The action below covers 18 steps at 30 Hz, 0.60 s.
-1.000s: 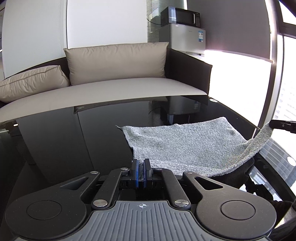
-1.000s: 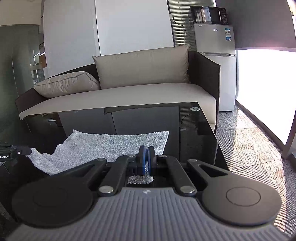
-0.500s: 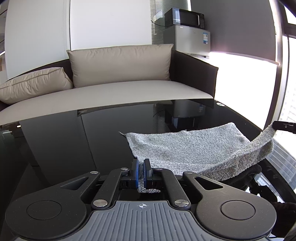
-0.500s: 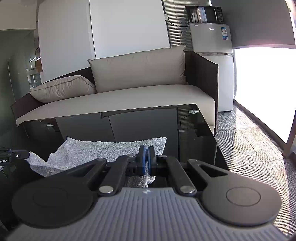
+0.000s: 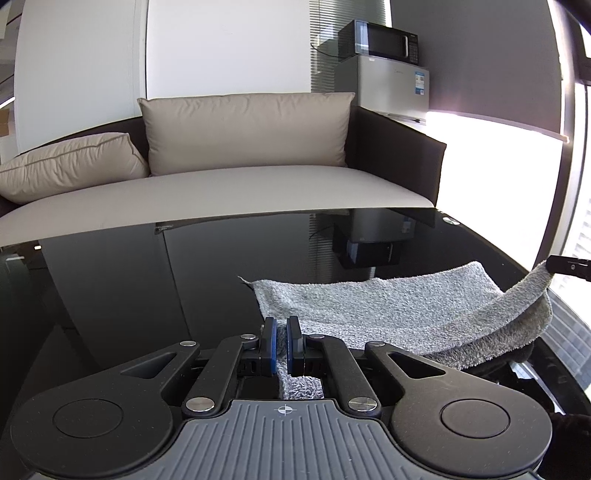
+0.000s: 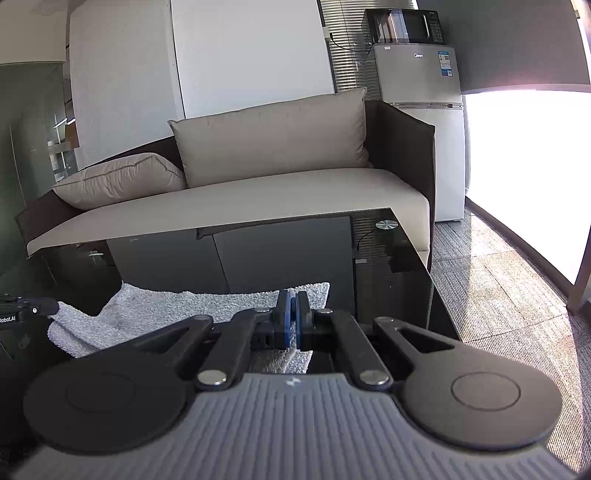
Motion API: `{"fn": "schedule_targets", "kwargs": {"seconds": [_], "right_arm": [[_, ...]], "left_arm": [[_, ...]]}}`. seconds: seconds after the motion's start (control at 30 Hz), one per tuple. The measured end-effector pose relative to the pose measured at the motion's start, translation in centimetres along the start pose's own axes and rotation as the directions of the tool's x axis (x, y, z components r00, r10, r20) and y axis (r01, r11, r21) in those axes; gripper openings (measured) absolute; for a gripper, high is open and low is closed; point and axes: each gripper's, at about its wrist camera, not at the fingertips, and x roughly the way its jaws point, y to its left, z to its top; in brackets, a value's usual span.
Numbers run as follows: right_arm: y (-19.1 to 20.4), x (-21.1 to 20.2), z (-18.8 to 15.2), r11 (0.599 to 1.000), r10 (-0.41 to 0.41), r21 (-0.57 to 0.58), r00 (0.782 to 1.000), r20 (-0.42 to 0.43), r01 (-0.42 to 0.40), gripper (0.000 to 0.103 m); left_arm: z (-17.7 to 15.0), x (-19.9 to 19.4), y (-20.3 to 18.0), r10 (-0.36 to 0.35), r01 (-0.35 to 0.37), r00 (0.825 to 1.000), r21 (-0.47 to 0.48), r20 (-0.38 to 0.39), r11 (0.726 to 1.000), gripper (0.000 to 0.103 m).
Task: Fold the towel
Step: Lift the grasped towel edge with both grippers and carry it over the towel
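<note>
Since one second ago, the near edge of the gray towel (image 5: 388, 314) has been lifted higher and carried forward over the rest of it, so less of the flat part is being shown now. A small flap of towel is now being seen hanging behind the blue pads in both views.

The left gripper (image 5: 280, 345) is being held low and level, pointed toward the sofa (image 5: 229, 184). Its blue pads (image 5: 271, 345) are being pressed almost together, with one near corner of the towel being pinched between them. A bit of gray cloth is sticking out below the pads.

The right gripper (image 6: 293, 319) is also being held low and level, a little above the black glass table (image 6: 391, 291). Its pads are being squeezed tight on the other near corner of the towel (image 6: 177, 310).

In the left view, the tip of the right gripper (image 5: 569, 266) is being seen at the far right, with the towel edge being held up there. The cloth is sagging in a curve between the two grippers. The far part of the towel is being left flat on the table (image 5: 147, 280).

Behind the table, two tan cushions are being seen on the sofa. A small fridge (image 6: 417, 74) with a microwave (image 6: 402, 26) on top is standing beside it.
</note>
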Motion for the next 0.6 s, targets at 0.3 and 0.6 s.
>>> {"fn": "schedule_targets", "kwargs": {"seconds": [0.3, 0.6], "right_arm": [[-0.4, 1.8, 0.5, 1.000, 0.004, 0.022, 1.000, -0.008, -0.004, 0.002], [-0.8, 3.0, 0.7, 0.999, 0.004, 0.042, 1.000, -0.019, -0.004, 0.002]], "left_arm": [[0.5, 1.4, 0.5, 0.003, -0.004, 1.000, -0.012, -0.011, 1.000, 0.005], [1.1, 3.0, 0.9, 0.007, -0.007, 0.999, -0.024, -0.033, 1.000, 0.005]]}}
